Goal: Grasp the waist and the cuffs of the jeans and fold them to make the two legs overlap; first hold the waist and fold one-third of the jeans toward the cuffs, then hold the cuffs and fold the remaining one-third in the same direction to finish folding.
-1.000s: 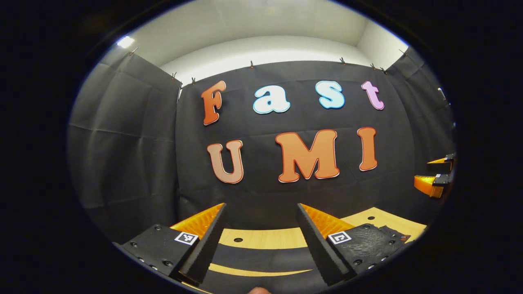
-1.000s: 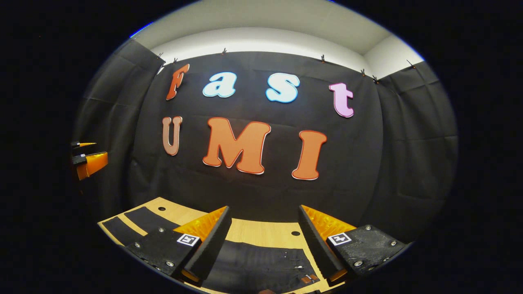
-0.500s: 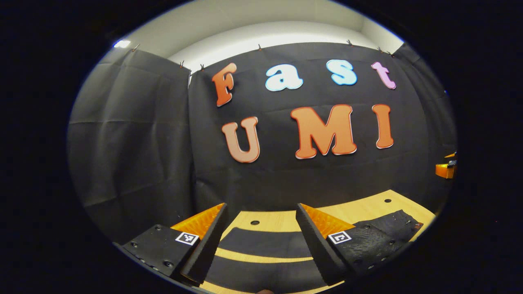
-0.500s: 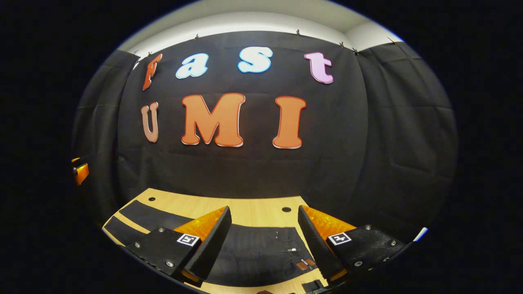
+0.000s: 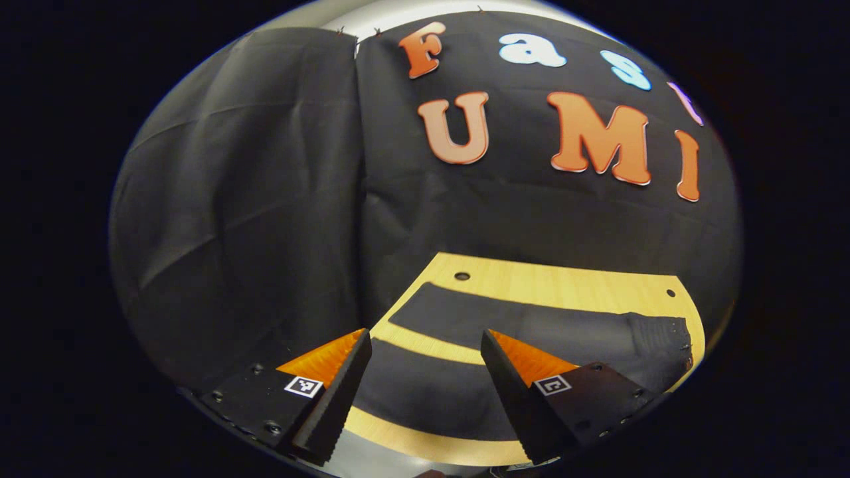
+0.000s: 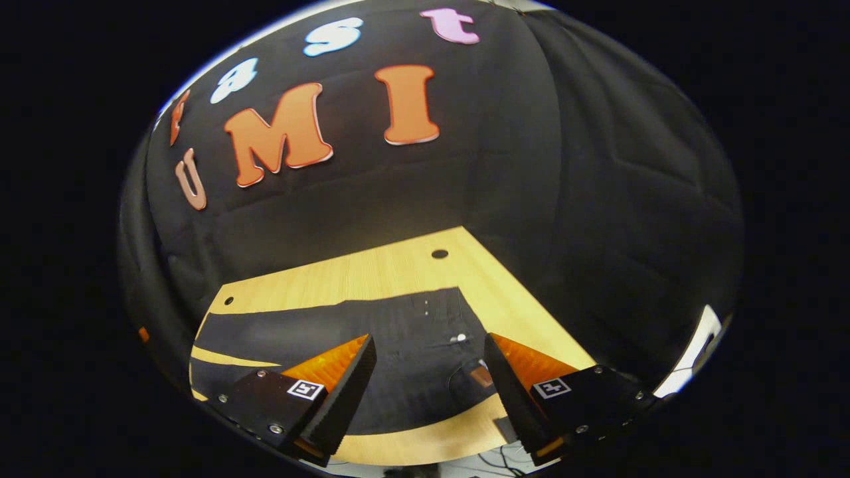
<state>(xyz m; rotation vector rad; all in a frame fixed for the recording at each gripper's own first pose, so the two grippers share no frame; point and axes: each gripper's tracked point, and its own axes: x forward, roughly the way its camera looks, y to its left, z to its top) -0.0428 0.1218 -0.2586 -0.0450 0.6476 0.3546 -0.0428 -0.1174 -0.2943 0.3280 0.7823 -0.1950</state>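
The dark jeans point(image 5: 531, 325) lie flat on the wooden counter point(image 5: 571, 285), legs apart with a strip of wood between them. Their cuffs are cut off at the edge in the left gripper view, and part of the waist point(image 6: 438, 332) hides behind the right gripper point(image 6: 430, 385). The left gripper point(image 5: 425, 392) stands wide open above the legs, holding nothing. The right gripper, also wide open and empty, hovers above the waist.

Dim, sharp fisheye views (edges strongly bowed)
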